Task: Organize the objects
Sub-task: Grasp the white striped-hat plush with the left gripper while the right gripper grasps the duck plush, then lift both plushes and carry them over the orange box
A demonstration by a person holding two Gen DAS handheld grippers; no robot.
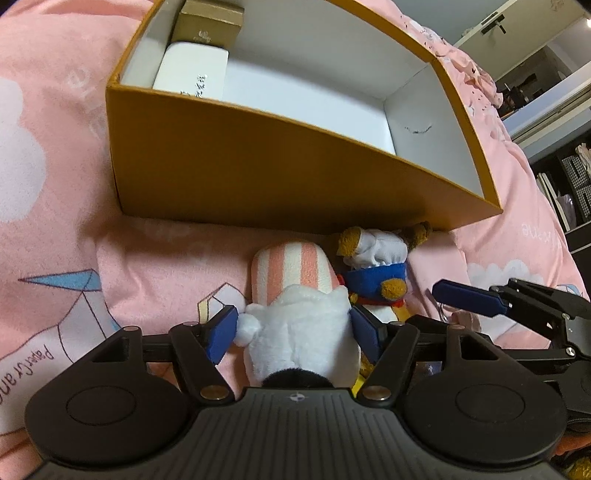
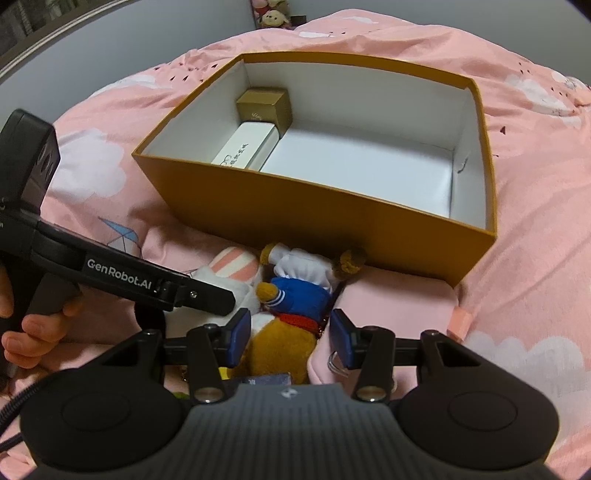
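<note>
A white plush toy with a pink-striped hat point(image 1: 295, 295) lies on the pink bedspread in front of an open orange box point(image 1: 258, 166). My left gripper point(image 1: 295, 328) is open, with its blue pads on either side of the toy's white body. Beside it lies a brown bear plush in a blue outfit and white chef hat point(image 2: 291, 295). My right gripper point(image 2: 290, 338) is open around the bear's brown body. The orange box point(image 2: 332, 218) holds a gold box point(image 2: 264, 105) and a white box point(image 2: 245, 147) at its left side.
The pink bedspread point(image 2: 517, 258) with cloud prints covers everything around. A small metal ring point(image 2: 338, 363) lies by my right finger. Dark shelves point(image 1: 565, 177) stand past the bed on the right. More plush toys point(image 2: 271, 14) sit far behind the bed.
</note>
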